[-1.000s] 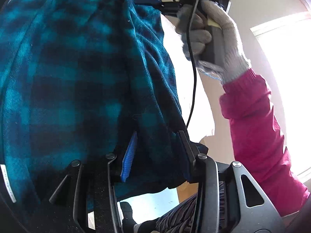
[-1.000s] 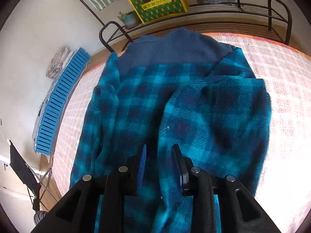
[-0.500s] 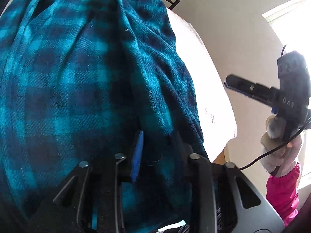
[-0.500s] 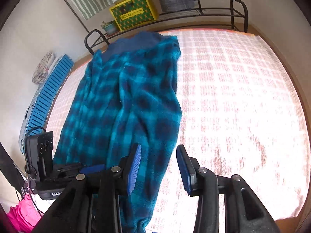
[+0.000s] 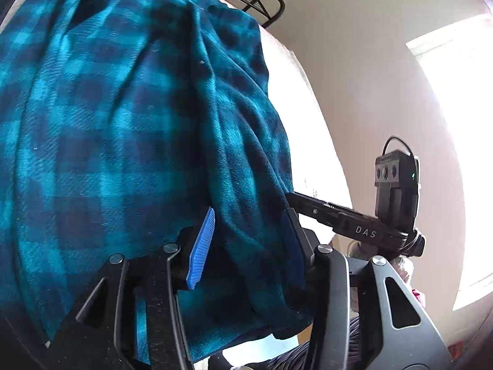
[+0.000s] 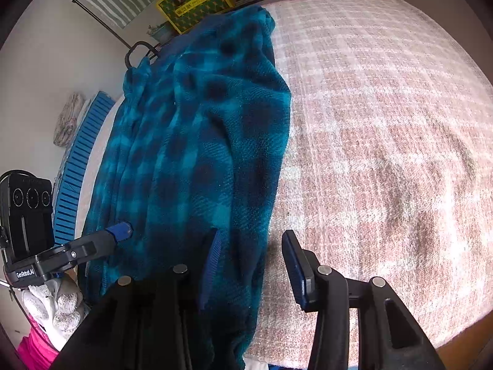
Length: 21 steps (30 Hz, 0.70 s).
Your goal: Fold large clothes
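A large teal and navy plaid fleece garment (image 6: 197, 154) lies lengthwise on the bed, its near end hanging over the edge. It fills the left wrist view (image 5: 107, 123). My left gripper (image 5: 246, 240) has its jaws apart with a fold of the fleece between them; it also shows in the right wrist view (image 6: 120, 231) at the garment's left edge. My right gripper (image 6: 252, 265) is open at the garment's right edge, one finger over the fleece, the other over the bedspread. It appears in the left wrist view (image 5: 308, 200) beside the fleece.
A pink and white checked bedspread (image 6: 385, 138) covers the bed right of the garment. A black metal rail (image 6: 138, 49) and a yellow box (image 6: 194, 0) stand at the far end. A blue slatted panel (image 6: 80, 160) leans at the left wall.
My right gripper has swung down to the garment's near right edge, and its jaws have opened wider. My left gripper's jaws have opened around the fleece fold.
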{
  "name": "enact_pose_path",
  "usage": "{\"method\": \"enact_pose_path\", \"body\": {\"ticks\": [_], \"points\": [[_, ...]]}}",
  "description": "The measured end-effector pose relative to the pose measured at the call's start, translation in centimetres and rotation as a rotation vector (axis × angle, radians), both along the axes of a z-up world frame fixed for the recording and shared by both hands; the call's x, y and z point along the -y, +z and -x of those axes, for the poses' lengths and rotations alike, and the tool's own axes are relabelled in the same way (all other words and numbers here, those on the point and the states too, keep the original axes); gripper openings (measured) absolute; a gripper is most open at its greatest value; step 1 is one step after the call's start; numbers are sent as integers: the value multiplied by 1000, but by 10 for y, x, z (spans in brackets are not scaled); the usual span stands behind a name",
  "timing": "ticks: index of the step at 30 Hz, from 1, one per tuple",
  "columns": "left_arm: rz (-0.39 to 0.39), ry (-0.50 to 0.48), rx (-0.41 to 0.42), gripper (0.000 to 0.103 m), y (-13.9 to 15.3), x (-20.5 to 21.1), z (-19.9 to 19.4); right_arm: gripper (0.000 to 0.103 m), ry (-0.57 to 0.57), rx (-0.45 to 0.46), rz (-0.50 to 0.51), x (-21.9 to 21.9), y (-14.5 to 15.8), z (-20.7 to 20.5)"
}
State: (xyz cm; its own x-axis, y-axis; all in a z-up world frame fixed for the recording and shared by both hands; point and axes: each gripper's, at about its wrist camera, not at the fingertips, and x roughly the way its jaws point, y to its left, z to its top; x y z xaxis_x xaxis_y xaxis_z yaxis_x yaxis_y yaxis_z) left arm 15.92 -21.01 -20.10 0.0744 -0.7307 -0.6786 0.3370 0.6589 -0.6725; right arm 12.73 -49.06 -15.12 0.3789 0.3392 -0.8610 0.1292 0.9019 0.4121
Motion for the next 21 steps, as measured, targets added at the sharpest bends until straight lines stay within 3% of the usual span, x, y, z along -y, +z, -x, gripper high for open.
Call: {"method": "enact_pose_path", "body": {"ticks": [2, 3, 4, 6, 10, 13, 15, 18, 20, 21], "points": [[-49, -32, -6, 39, -7, 17, 1, 35, -8, 5, 21, 0, 0, -2], [-65, -42, -11, 10, -12, 23, 1, 23, -14, 1, 8, 2, -2, -4], [-75, -45, -22, 0, -17, 27, -1, 7, -21, -5, -12, 3, -3, -4], [-41, -21, -25, 0, -17, 23, -2, 1, -27, 10, -42, 6, 1, -3], [57, 38, 49, 0, 15, -4, 8, 0, -21, 95, -46, 8, 28, 0], [-42, 62, 114, 0, 17, -15, 0, 0, -28, 94, -5, 11, 26, -4], [-106, 55, 61, 0, 1, -13, -9, 1, -32, 51, 18, 10, 11, -9], [-148, 69, 93, 0, -3, -12, -10, 7, -8, -2, 34, 8, -5, -12], [-138, 90, 150, 0, 12, -19, 0, 18, -26, 0, 10, 13, -3, -8], [-121, 85, 174, 0, 22, -21, 7, 29, -35, 7, -3, 16, -1, -5]]}}
